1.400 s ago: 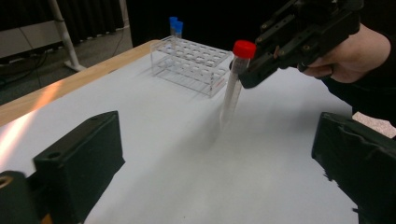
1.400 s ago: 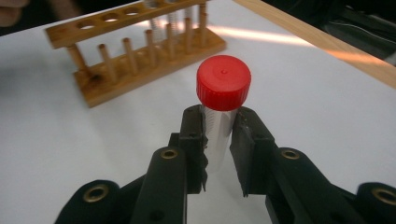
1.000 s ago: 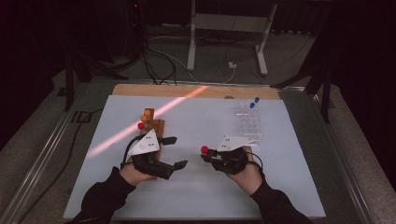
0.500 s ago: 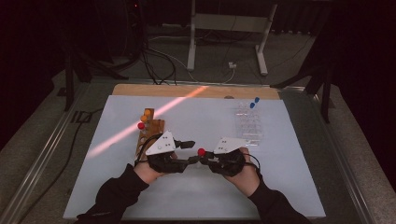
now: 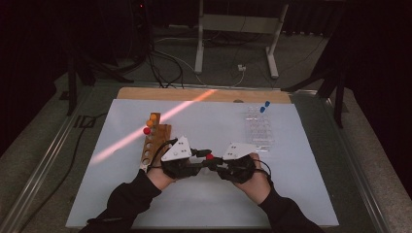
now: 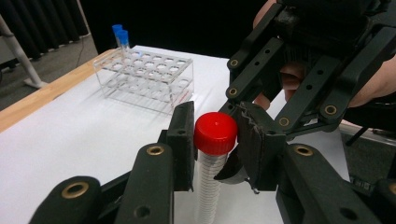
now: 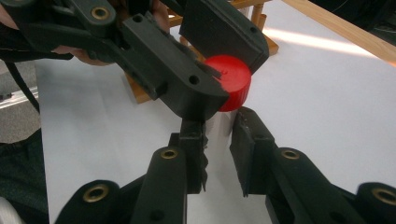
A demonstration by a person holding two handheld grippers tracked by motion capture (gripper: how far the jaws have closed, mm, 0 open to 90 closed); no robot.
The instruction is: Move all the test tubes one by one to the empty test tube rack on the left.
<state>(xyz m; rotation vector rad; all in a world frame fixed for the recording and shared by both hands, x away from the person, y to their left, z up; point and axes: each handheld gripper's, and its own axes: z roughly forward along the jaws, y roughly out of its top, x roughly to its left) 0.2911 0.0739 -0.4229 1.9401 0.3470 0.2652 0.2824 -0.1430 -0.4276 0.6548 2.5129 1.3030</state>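
Between both hands, the right gripper [image 7: 217,154] grasps a clear plastic tube [image 6: 208,184]; the left gripper [image 6: 215,140], just closing, clamps its red screw cap [image 6: 215,133].

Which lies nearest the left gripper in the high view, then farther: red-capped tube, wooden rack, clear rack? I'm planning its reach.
1. Red-capped tube, at its jaw tips.
2. Wooden rack, just beyond the left gripper, to its left.
3. Clear rack, far right.

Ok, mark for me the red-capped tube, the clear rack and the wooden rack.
red-capped tube [image 6: 215,132], left gripper view, on its red cap.
clear rack [image 6: 144,79], left gripper view, on its top plate of holes.
wooden rack [image 5: 151,145], high view, on its top face.
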